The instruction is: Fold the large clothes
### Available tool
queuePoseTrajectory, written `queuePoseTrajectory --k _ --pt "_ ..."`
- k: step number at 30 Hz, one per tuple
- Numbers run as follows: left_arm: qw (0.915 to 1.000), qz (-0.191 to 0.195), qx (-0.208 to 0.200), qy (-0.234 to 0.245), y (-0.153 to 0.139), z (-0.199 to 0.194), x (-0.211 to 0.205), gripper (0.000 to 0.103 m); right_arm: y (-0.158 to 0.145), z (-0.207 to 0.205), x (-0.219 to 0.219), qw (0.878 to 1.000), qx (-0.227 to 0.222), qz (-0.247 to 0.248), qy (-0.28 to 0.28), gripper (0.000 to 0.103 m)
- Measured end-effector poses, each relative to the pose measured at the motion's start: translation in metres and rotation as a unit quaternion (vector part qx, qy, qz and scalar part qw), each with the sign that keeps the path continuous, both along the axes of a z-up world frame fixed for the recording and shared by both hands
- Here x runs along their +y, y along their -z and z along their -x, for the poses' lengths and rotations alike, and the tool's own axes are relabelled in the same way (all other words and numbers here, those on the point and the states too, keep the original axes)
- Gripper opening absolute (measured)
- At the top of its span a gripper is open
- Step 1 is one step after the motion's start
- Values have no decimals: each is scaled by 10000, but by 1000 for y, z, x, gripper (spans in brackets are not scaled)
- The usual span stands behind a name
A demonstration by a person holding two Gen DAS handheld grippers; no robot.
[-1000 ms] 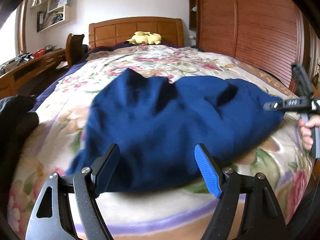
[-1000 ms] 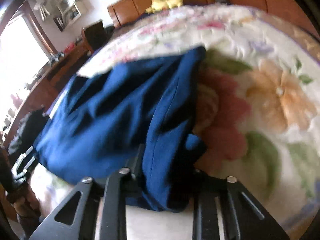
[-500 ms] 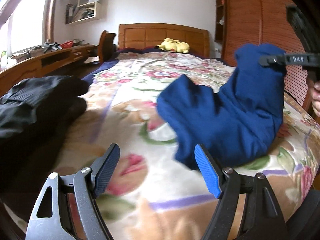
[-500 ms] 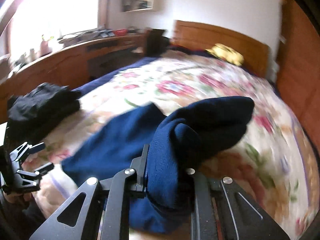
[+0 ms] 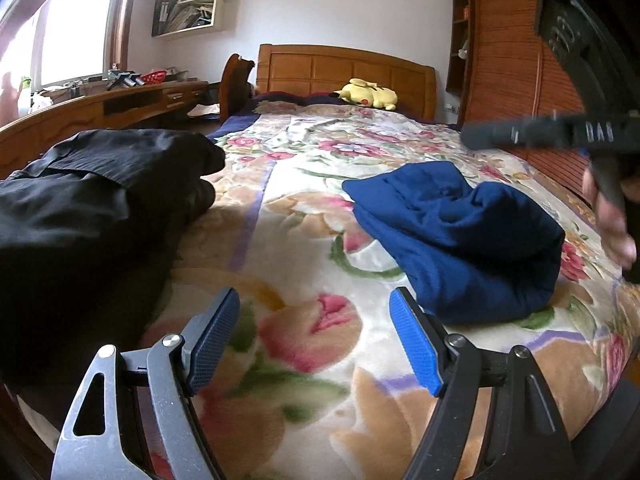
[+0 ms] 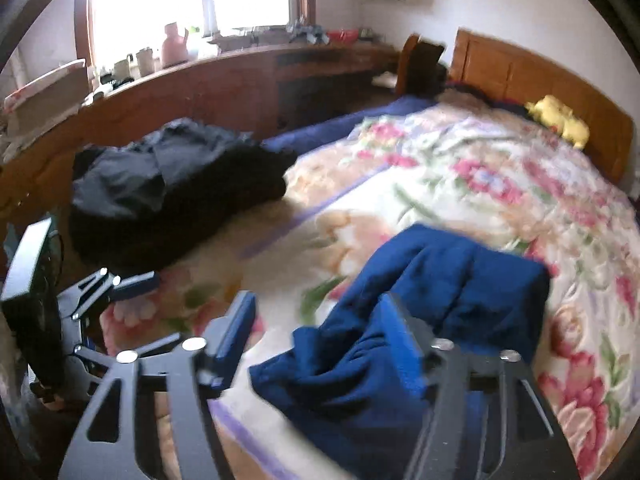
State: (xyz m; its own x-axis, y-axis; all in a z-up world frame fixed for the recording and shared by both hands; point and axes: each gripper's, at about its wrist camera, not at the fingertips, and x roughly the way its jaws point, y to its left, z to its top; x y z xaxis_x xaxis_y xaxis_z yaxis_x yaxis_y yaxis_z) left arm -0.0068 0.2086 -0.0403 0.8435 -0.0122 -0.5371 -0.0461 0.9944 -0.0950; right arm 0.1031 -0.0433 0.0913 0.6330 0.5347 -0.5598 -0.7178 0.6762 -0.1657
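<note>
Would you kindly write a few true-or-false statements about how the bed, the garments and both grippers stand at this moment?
1. The blue garment lies bunched on the floral blanket. True.
2. The left gripper is clamped on the blue garment. False: it is open and holds nothing.
3. A black garment lies left of the blue one. True.
4. The right gripper is shut. False: its jaws stand apart.
5. A yellow plush toy sits by the headboard. True.
</note>
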Motion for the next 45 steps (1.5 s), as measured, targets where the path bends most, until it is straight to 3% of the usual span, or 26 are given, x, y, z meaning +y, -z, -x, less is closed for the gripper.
queuePoseTrajectory --k 5,9,13,19,21,25,28,30,31,33,35,36,37,45 --pt "9998 -52 -11 170 -2 -3 -12 78 -17 -26 -52 9967 -445 -156 659 69" --pt "9995 -122 38 289 -2 -12 -26 78 -4 -63 -88 9880 -640 48 1407 69" --pt "9990 -132 158 389 1 -24 -38 78 30 -117 -93 9831 -217 48 1817 69" --pt "9982 -17 306 507 5 -38 -49 77 47 -176 -112 9784 343 -285 2017 71" --pt "9977 33 388 546 7 -44 -53 71 58 -191 -111 9759 498 -291 2103 73" --pt "9959 109 558 698 11 -56 -62 57 68 -216 -116 9699 711 -553 2264 87" --pt "9939 117 726 818 15 -65 -70 54 89 -239 -126 9654 1275 -856 2106 87" --pt "9924 114 865 865 20 -72 -75 53 94 -245 -125 9629 1410 -1065 2038 87" --pt "9918 112 905 891 21 -74 -76 48 96 -247 -125 9621 1462 -1135 2001 86" --pt "9896 270 969 1031 23 -77 -77 30 98 -252 -126 9618 1650 -1348 1720 58" --pt "9878 350 1021 1126 24 -78 -78 20 98 -255 -127 9625 1711 -1455 1520 35" --pt "9878 372 1000 1137 23 -76 -78 15 97 -252 -122 9661 1652 -1371 1435 18" --pt "9883 392 939 1133 21 -73 -77 14 94 -246 -119 9697 1504 -1243 1472 13" --pt "9949 465 243 866 -16 -45 -69 8 25 -181 -89 9828 283 -1027 1510 7"
